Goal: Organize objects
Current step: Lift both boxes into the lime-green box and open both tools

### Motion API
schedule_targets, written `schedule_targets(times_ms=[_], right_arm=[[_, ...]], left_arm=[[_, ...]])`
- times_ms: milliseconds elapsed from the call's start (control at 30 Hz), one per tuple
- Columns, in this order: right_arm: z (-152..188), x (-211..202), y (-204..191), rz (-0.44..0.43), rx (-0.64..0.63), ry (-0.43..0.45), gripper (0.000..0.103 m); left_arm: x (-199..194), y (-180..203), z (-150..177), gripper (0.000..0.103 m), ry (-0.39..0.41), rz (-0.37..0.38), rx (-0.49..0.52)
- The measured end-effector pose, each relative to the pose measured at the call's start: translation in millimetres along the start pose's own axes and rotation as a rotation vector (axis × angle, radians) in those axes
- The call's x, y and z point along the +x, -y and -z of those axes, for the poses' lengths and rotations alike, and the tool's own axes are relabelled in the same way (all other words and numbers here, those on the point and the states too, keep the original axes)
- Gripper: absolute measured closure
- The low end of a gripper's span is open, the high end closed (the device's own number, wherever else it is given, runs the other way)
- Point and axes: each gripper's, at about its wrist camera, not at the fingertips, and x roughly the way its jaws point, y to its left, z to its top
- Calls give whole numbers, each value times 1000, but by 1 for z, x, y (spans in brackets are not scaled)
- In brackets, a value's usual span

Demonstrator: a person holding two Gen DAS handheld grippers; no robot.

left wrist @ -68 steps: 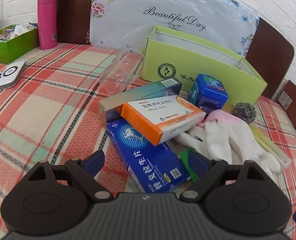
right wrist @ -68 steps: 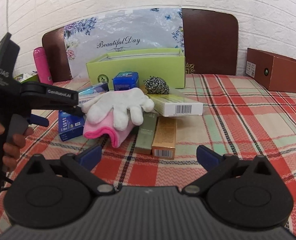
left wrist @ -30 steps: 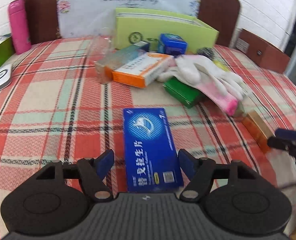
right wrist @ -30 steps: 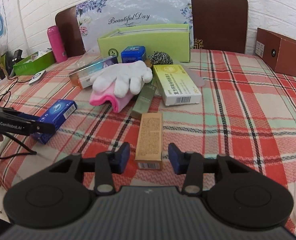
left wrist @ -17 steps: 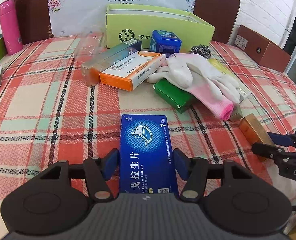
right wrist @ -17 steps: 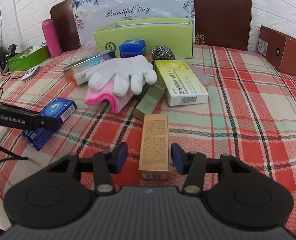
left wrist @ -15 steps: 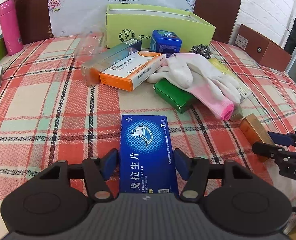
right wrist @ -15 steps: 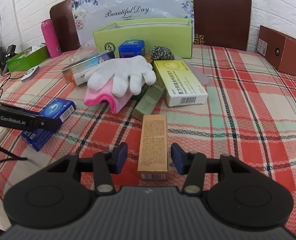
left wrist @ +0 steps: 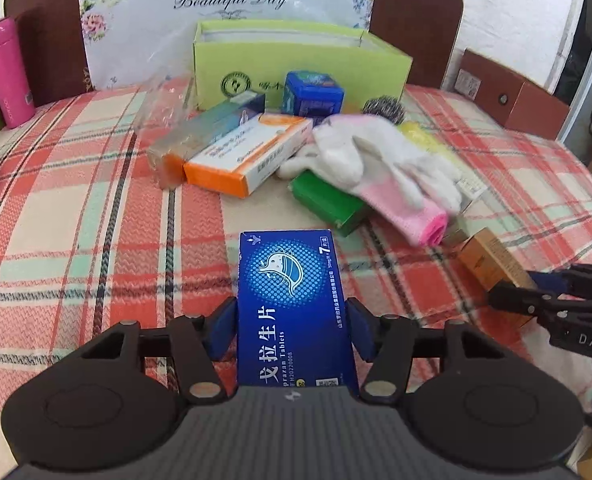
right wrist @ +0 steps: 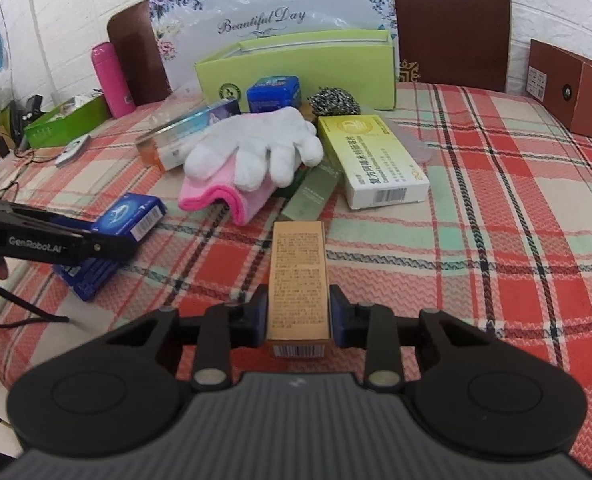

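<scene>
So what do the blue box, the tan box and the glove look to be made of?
Blue box: glossy printed cardboard, sharp folded edges. Tan box: matte kraft-like cardboard, with fine print and a barcode. Glove: soft knitted fabric, probably cotton, with a pink cuff.

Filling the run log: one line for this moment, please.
left gripper: shut on blue tablet box | right gripper: shut on tan carton | both boxes over plaid tablecloth

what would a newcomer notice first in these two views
Each hand-held gripper has closed on a box: the left hand-held gripper on a blue tablet box, the right hand-held gripper on a tan carton. Behind them, a white and pink glove tops the pile before the open green box.
</scene>
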Motion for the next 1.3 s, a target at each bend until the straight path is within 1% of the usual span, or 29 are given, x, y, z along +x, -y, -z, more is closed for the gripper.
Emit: schedule_targets(times_ms=[100, 200, 300, 400, 467, 533, 600, 700, 800, 900, 1000, 1100, 1167, 1200, 1233, 1267, 1300], right_arm=[[-16, -11, -2, -53, 0, 47, 73], [-44, -16, -2, -77, -17, 102, 73], [-77, -16, -2, -71, -57, 163, 73], [-115, -10, 1, -61, -92, 225, 73], [-141, 1, 4, -30, -115, 255, 73], [-166, 16, 10, -14, -116, 274, 73], [-189, 36, 17, 1, -104, 285, 73], [-220, 69, 28, 41, -95, 298, 73], [-243, 106, 39, 65, -87, 278, 73], [-258, 147, 48, 91, -89, 226, 73], [-265, 184, 58, 93, -73, 166, 73], [-268, 210, 63, 82, -55, 115, 73], [-267, 224, 63, 79, -56, 88, 73], [-266, 229, 63, 82, -58, 80, 72], [-265, 233, 62, 83, -61, 74, 67], [-263, 235, 61, 82, -64, 73, 52], [-262, 233, 60, 64, -72, 84, 44]], left_arm=[[-13, 1, -14, 43, 47, 26, 7], [-24, 4, -39, 43, 109, 43, 22], [-31, 6, -71, 43, 180, 47, 34], [-34, 5, -108, 43, 263, 47, 16], [-29, 4, -134, 43, 298, 54, -9], [-19, 3, -160, 43, 314, 64, -30], [-4, 1, -185, 43, 321, 58, -44], [26, -9, -220, 43, 329, 6, -78], [61, -18, -246, 43, 296, -44, -107], [95, -29, -259, 43, 250, -73, -112], [123, -39, -268, 43, 199, -84, -124], [143, -47, -271, 43, 171, -84, -121], [152, -49, -269, 42, 175, -89, -117], [154, -49, -267, 36, 186, -101, -115], [155, -49, -265, 21, 190, -120, -111], [156, -49, -264, 15, 190, -142, -108], [156, -48, -263, 14, 193, -150, -105]])
